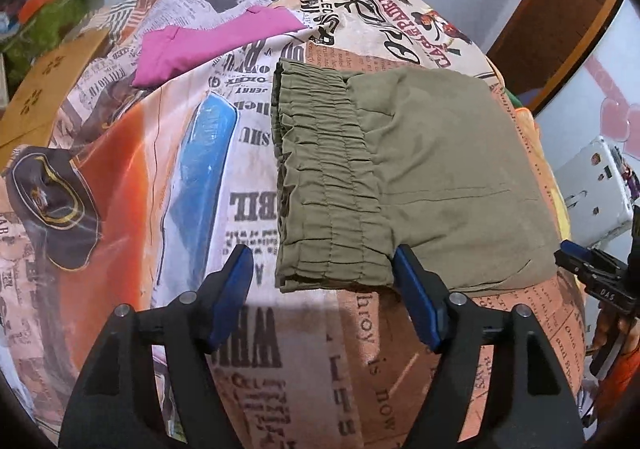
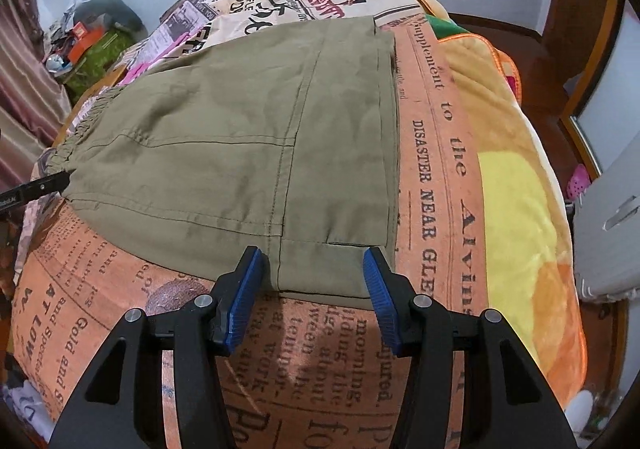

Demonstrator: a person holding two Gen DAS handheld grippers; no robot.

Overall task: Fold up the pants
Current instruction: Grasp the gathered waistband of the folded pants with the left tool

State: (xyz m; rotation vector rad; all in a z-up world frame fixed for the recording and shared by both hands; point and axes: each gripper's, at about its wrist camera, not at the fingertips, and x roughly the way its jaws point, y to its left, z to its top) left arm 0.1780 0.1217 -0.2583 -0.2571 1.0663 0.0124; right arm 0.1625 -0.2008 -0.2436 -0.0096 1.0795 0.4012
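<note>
Olive green pants [image 1: 420,177] lie folded flat on a bed with a newspaper-print cover [image 1: 304,349]. Their gathered elastic waistband [image 1: 324,185] is on the left side of the left wrist view. My left gripper [image 1: 322,269] is open, its blue pads either side of the waistband's near corner, empty. In the right wrist view the pants [image 2: 248,137] fill the middle. My right gripper [image 2: 314,269] is open at the near right corner of the folded cloth, empty. The right gripper also shows in the left wrist view [image 1: 592,269].
A pink garment [image 1: 216,45] lies on the bed beyond the pants. A yellow-orange blanket [image 2: 516,177] covers the bed's right side. A cardboard box [image 1: 44,93] and clutter [image 2: 88,45] stand at left. A white appliance [image 2: 612,233] is at right.
</note>
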